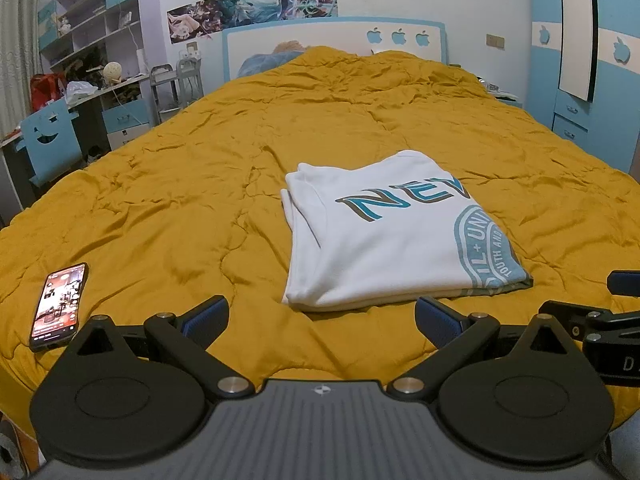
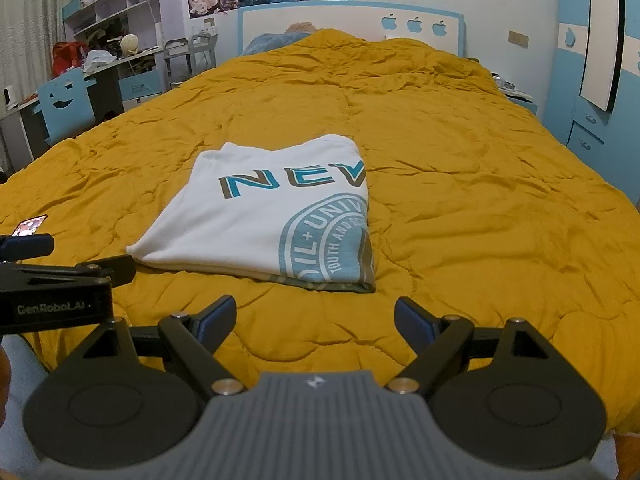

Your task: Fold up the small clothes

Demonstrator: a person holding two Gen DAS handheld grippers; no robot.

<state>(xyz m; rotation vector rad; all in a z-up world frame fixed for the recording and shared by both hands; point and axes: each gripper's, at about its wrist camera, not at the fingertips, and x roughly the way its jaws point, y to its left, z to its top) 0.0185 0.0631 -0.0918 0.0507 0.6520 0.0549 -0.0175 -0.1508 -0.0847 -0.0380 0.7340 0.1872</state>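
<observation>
Both tongs hang at the near edge of the bed, side by side. We hold the left gripper [image 1: 322, 320] with jaws spread wide, nothing between them; the right gripper [image 2: 315, 320] likewise spread and empty. Neither touches cloth.

White T-shirt [image 1: 384, 236] lies on the mustard quilt [image 1: 180, 168], just beyond the fingertips, folded into a flat, roughly rectangular packet. Teal lettering and part of a round printed seal face up; the fold cuts both prints off along the right edge. Layers show at the near hem, stacked fairly evenly.

We judge the fold done or nearly so: the open, backed-off jaws suggest release, not approach, though we cannot tell for certain. The shirt sits mid-bed, likely because the quilt gives a broad flat surface.

Phone [image 1: 60, 304] rests on the quilt to the left, screen lit, well apart from the shirt.

Containers: none in use on the bed. Shelves [image 1: 88, 20] far left hold clutter too small to name.
</observation>
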